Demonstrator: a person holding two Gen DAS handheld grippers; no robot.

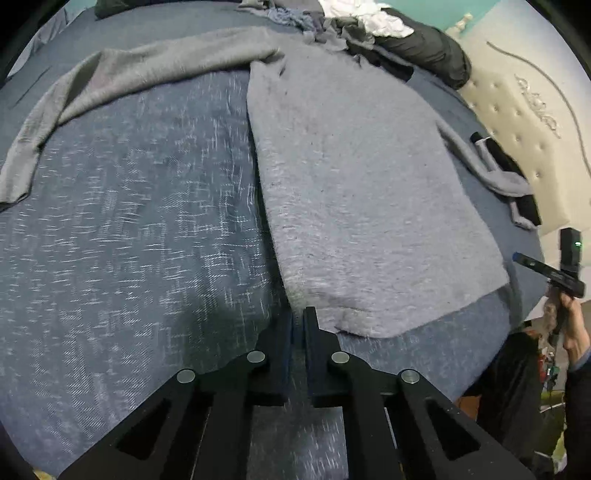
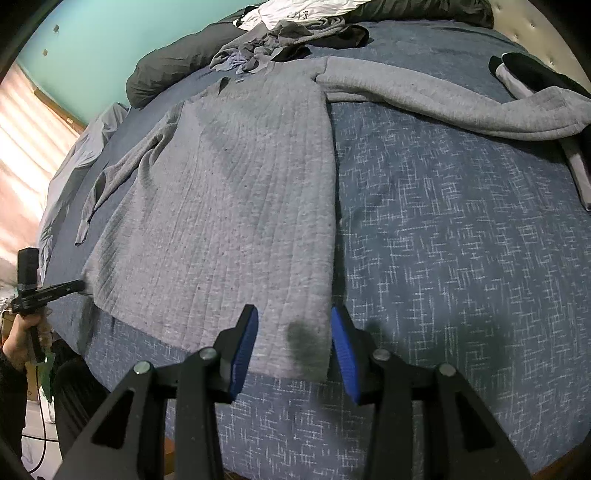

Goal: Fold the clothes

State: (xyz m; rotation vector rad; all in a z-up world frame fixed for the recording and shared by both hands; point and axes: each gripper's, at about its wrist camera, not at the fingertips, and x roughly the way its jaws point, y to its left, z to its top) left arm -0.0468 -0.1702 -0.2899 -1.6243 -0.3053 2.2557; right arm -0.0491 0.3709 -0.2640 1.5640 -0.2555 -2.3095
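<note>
A grey knit sweater [image 1: 354, 192] lies flat on the blue bed cover, body lengthwise, one sleeve [image 1: 122, 77] stretched out to the left. It also shows in the right wrist view [image 2: 229, 206] with its other sleeve [image 2: 436, 99] reaching right. My left gripper [image 1: 298, 317] is shut and empty, fingertips just at the sweater's near left hem corner. My right gripper [image 2: 293, 332] is open, its blue pads [image 2: 245, 347] on either side of the near right hem corner, just above the cloth. The left gripper also appears in the right wrist view [image 2: 79, 285], and the right one in the left wrist view [image 1: 517, 257].
A pile of dark and white clothes [image 1: 369, 26] lies at the head of the bed, also in the right wrist view [image 2: 295, 26]. A black item [image 2: 532, 74] sits under the right sleeve end. A tufted headboard [image 1: 517, 122] is at the right; the bed edge [image 2: 258, 443] is near me.
</note>
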